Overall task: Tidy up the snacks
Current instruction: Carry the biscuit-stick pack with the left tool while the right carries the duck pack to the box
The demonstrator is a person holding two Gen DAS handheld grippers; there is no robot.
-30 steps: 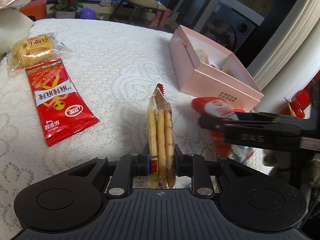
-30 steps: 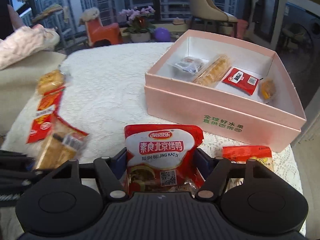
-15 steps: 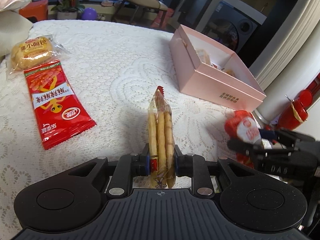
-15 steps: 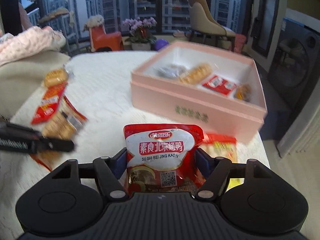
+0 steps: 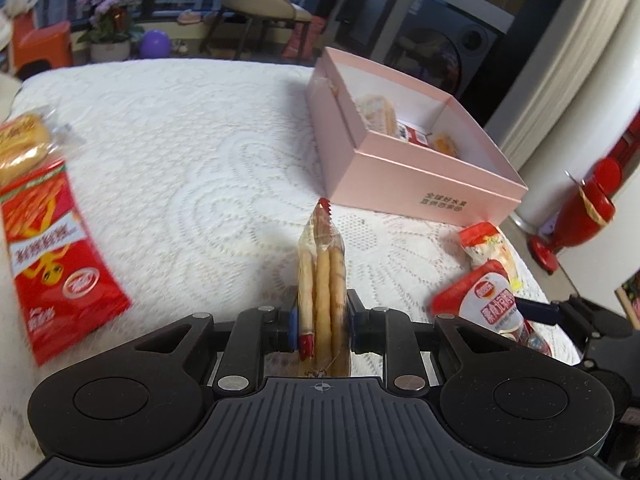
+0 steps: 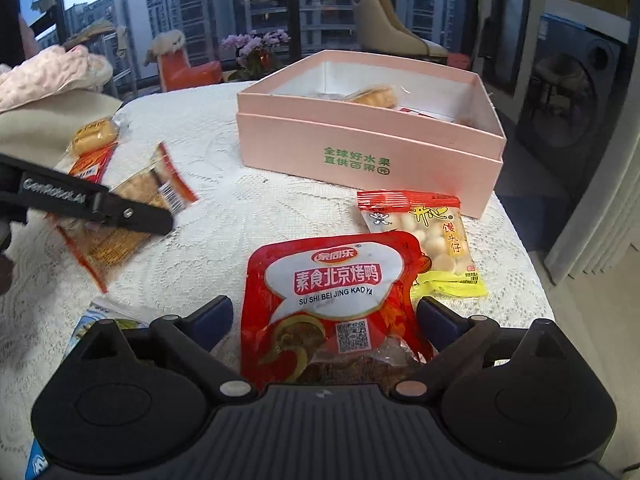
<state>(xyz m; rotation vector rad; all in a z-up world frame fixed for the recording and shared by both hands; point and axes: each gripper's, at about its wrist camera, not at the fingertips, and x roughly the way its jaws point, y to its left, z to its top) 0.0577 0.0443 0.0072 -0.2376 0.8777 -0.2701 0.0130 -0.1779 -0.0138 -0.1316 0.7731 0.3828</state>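
My left gripper point(image 5: 322, 326) is shut on a clear cracker packet point(image 5: 322, 280), held upright on edge above the table; the packet also shows in the right wrist view point(image 6: 132, 208). My right gripper point(image 6: 324, 316) is open, its jaws standing apart on either side of a red roast-duck snack pouch point(image 6: 328, 300) that lies on the lace tablecloth point(image 6: 240, 208); the pouch also shows in the left wrist view point(image 5: 490, 304). The pink box point(image 6: 368, 136) stands beyond, holding several snacks; it also shows in the left wrist view point(image 5: 416, 152).
A packet of small white balls point(image 6: 424, 236) lies right of the pouch, by the box. A red chips bag point(image 5: 48, 248) and a small bread packet point(image 5: 20, 148) lie at the left. A blue-white packet point(image 6: 104, 312) lies near my right gripper. The table edge runs along the right.
My right gripper has opened and let go of the red pouch, which now lies on the table. It pulled back from the box. My left gripper still holds the crackers and shifted slightly.
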